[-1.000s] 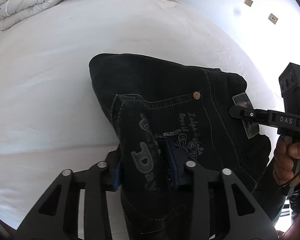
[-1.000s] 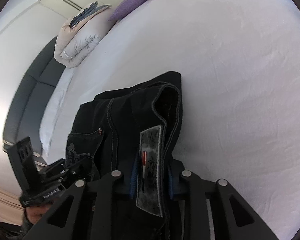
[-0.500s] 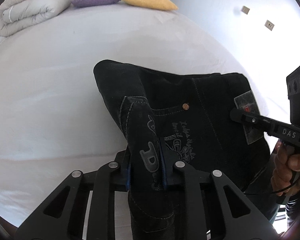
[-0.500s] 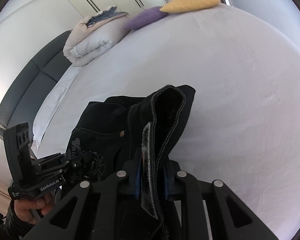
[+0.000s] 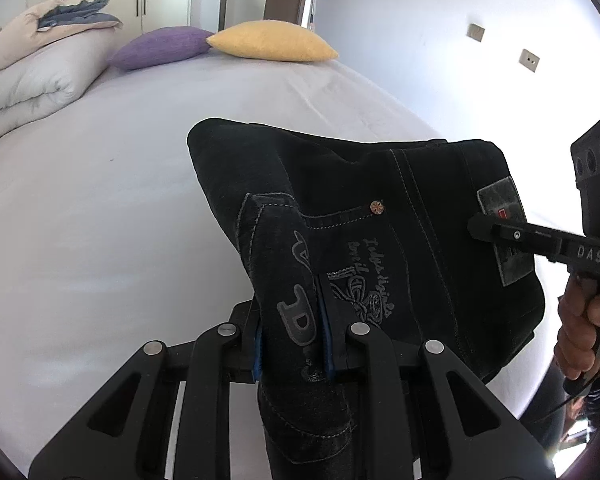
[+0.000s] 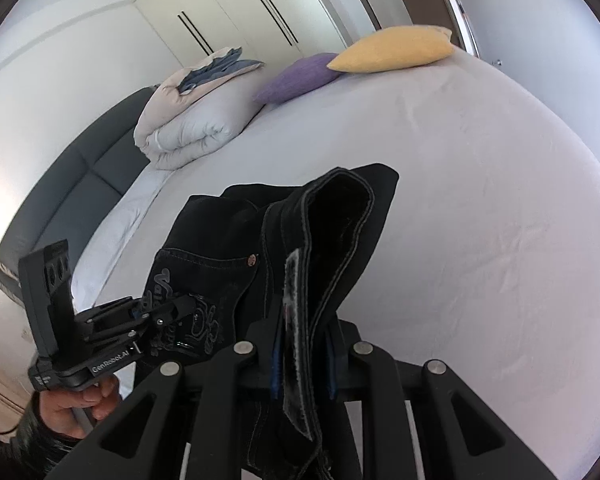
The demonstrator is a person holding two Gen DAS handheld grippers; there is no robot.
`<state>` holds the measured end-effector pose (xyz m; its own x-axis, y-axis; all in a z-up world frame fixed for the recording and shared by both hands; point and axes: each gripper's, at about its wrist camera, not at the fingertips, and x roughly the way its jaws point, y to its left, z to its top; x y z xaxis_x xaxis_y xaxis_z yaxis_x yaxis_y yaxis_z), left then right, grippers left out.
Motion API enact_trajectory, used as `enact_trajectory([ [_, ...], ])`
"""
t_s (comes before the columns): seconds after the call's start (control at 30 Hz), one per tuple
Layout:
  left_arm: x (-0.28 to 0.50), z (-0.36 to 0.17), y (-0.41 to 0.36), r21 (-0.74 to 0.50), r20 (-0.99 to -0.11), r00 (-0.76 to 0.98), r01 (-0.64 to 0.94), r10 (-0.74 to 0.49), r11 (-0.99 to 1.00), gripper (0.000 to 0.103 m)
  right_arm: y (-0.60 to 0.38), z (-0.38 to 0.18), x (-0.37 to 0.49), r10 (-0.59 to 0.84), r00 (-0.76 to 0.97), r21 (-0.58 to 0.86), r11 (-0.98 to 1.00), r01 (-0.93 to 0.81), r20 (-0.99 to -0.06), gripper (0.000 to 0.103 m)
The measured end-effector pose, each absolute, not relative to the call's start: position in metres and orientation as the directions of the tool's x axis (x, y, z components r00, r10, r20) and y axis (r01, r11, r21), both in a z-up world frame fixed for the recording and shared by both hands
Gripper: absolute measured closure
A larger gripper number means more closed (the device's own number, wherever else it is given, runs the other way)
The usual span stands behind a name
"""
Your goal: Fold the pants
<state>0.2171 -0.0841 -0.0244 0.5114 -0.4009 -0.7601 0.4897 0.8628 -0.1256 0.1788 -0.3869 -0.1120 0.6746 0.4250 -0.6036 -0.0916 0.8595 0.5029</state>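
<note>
The black jeans (image 5: pixel 412 216) are folded into a thick bundle and held up over the white bed (image 5: pixel 100 200). My left gripper (image 5: pixel 292 336) is shut on the edge with the embroidered back pocket. My right gripper (image 6: pixel 302 356) is shut on the waistband edge by the grey label (image 5: pixel 504 216). In the left wrist view the right gripper (image 5: pixel 476 226) pinches the jeans at the label. In the right wrist view the left gripper (image 6: pixel 156 316) grips the pocket side of the jeans (image 6: pixel 220 248). The lower part of the jeans hangs out of view below both grippers.
A folded white duvet (image 5: pixel 28 76) lies at the far left of the bed. A purple pillow (image 5: pixel 156 46) and a yellow pillow (image 5: pixel 272 40) lie at the far end. A dark headboard (image 6: pixel 72 184) and wardrobe doors (image 6: pixel 236 12) stand beyond.
Both grippers have lifted the jeans higher off the bed and tilted upward, so more of the room shows. Both grips have stayed shut on the jeans.
</note>
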Motion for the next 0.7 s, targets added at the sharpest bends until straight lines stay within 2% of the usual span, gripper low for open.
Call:
enact_trajectory([
  [0.27, 0.281, -0.099, -0.123, -0.163, -0.82, 0.423, 0.473, -0.385, 0.866, 0.081, -0.424, -0.178, 0.245, 0.449, 0.6, 0.583, 0.812, 0.035, -0.662, 0.083],
  [0.33, 0.28, -0.111, -0.119, -0.169, -0.818, 0.426, 0.466, -0.387, 0.869, 0.077, -0.429, -0.194, 0.25, 0.423, 0.594, 0.575, 0.814, 0.082, -0.684, 0.066],
  [0.43, 0.279, -0.115, -0.111, -0.188, -0.802, 0.437, 0.46, -0.406, 0.868, 0.072, -0.441, -0.208, 0.246, 0.465, 0.628, 0.653, 0.751, 0.094, -0.625, 0.062],
  [0.5, 0.272, -0.114, -0.108, -0.192, -0.797, 0.444, 0.457, -0.409, 0.869, 0.064, -0.443, -0.209, 0.24, 0.47, 0.641, 0.67, 0.737, 0.095, -0.607, 0.059],
  [0.6, 0.254, -0.106, -0.095, -0.186, -0.778, 0.477, 0.444, -0.408, 0.876, 0.064, -0.44, -0.199, 0.223, 0.422, 0.663, 0.642, 0.758, 0.116, -0.618, 0.05],
  [0.7, 0.242, -0.082, -0.094, -0.128, -0.736, 0.56, 0.436, -0.38, 0.891, 0.064, -0.435, -0.18, 0.196, 0.318, 0.693, 0.569, 0.806, 0.162, -0.647, 0.046],
])
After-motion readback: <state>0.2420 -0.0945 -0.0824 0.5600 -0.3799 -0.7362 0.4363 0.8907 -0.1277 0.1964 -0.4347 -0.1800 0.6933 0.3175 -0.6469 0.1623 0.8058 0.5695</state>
